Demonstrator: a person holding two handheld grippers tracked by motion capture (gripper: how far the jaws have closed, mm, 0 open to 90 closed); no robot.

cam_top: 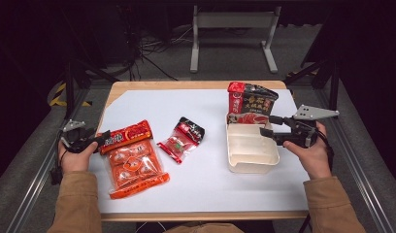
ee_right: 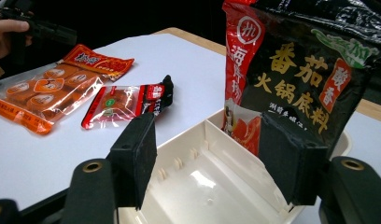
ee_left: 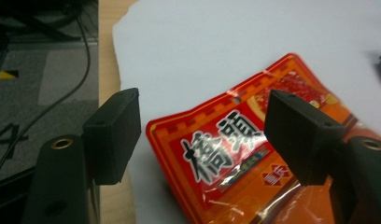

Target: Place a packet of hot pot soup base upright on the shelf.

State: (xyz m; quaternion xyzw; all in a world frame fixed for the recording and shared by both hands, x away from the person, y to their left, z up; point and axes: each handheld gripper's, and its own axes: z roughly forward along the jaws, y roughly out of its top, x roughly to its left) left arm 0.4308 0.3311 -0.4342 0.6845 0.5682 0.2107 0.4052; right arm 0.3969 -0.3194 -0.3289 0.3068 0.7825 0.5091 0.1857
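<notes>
A large orange snack bag (cam_top: pixel 132 160) lies at the table's left. My left gripper (cam_top: pixel 103 138) hovers open over its top left end, and the left gripper view has the bag's printed header (ee_left: pixel 226 154) between and below the spread jaws of the left gripper (ee_left: pixel 202 109). A small red and black packet (cam_top: pixel 182 138) lies mid-table. A black and red pouch (cam_top: pixel 251 103) stands upright in the far compartment of a white tray (cam_top: pixel 233 162). My right gripper (cam_top: pixel 267 127) is open above the tray; the right gripper (ee_right: pixel 209 123) has nothing between its pads, with the pouch (ee_right: pixel 296 74) just beyond.
A white sheet (cam_top: pixel 196 182) covers the wooden table. Dark rails run along both table sides. A grey metal stand (cam_top: pixel 232 22) and cables lie on the floor behind. The tray's near compartment (ee_right: pixel 212 186) holds nothing. The other hand and its gripper (ee_right: pixel 37 29) appear far left.
</notes>
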